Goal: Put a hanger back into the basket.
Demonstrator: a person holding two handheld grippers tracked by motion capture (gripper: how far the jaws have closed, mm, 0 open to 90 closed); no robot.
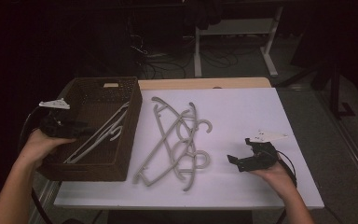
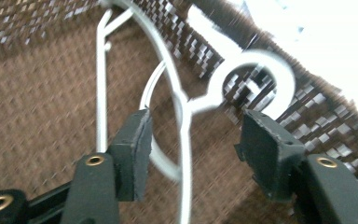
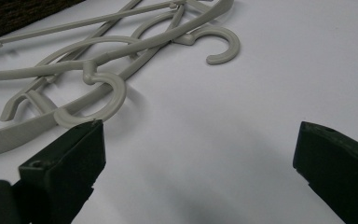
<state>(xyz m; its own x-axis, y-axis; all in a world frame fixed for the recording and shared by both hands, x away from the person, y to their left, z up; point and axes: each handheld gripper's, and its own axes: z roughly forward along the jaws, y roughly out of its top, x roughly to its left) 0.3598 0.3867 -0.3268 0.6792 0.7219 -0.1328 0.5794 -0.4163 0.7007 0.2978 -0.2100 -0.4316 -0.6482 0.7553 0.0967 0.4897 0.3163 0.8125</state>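
A white hanger (image 1: 99, 135) is seen lying inside the brown woven basket (image 1: 126, 140) at the left of the table (image 1: 242, 116), slanted from the near left toward the far right corner, its hook near the basket's right wall. The left gripper (image 1: 77, 127) is held over the basket's left rim, pointed across toward that hanger. In the left gripper view the pads (image 2: 137, 149) are parted and press on nothing; the hanger's thin shoulder bar (image 2: 184, 140) passes between them, nearer the left pad, while the round hook (image 2: 251, 84) lies just beyond the right pad against the basket wall. Whether the bar is touched by either pad cannot be told through the blur. The right gripper (image 1: 234, 162) is held low over the white table surface at the right, its jaws spread wide and empty. A loose heap of grey hangers (image 1: 175, 140) lies on the table between basket and right gripper; the nearest hook (image 3: 98, 100) sits just beyond the left pad in the right gripper view.
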